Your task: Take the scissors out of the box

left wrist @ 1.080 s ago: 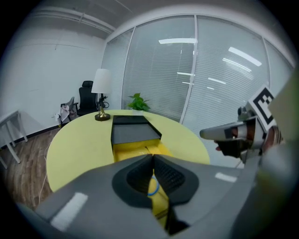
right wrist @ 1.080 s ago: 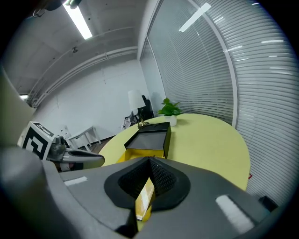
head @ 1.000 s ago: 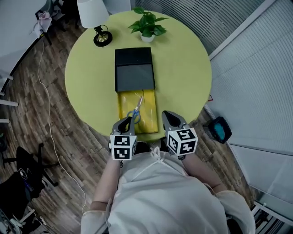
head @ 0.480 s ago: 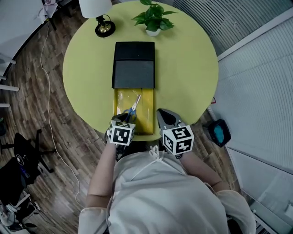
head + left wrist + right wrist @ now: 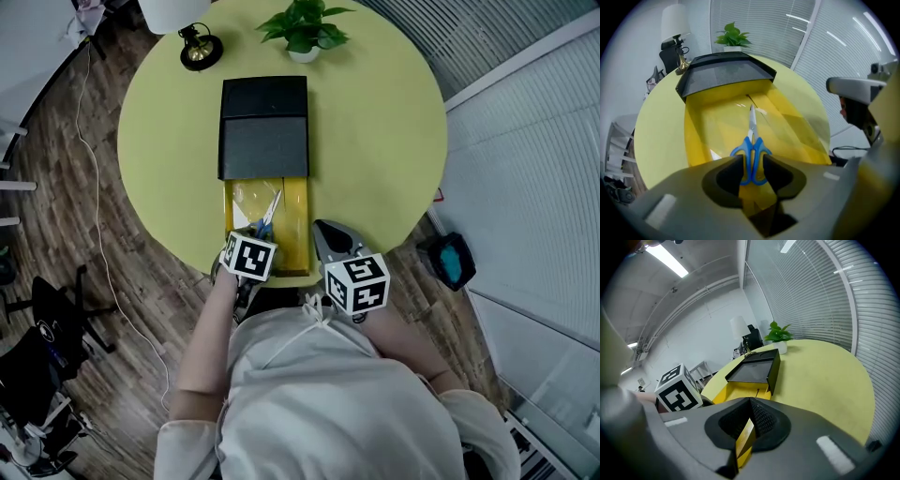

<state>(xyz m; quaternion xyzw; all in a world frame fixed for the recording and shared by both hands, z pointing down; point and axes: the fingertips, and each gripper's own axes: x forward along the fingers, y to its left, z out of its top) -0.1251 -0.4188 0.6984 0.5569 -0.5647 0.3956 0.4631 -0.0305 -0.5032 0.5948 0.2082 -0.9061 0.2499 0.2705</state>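
A black box (image 5: 264, 127) lies on the round yellow table (image 5: 375, 141), with its yellow tray (image 5: 298, 211) pulled out toward me. Blue-handled scissors (image 5: 267, 220) lie in the tray, blades pointing at the box. My left gripper (image 5: 248, 236) points steeply down over the tray's near left part. In the left gripper view its jaws are opening, and the scissors' handles (image 5: 752, 152) show between the left gripper's (image 5: 752, 165) pads without being pinched. My right gripper (image 5: 324, 231) hovers just right of the tray. Seen in its own view, the right gripper (image 5: 750, 403) is shut and holds nothing.
A potted plant (image 5: 302, 28) and a table lamp (image 5: 192, 42) stand at the table's far edge. A blue-lit device (image 5: 448, 262) sits on the wooden floor at the right, and a dark chair (image 5: 37, 361) at the left.
My left gripper has dropped and tipped nose-down over the scissors' handles, so its marker cube now hides its fingers. The right gripper has sunk a little toward the table edge.
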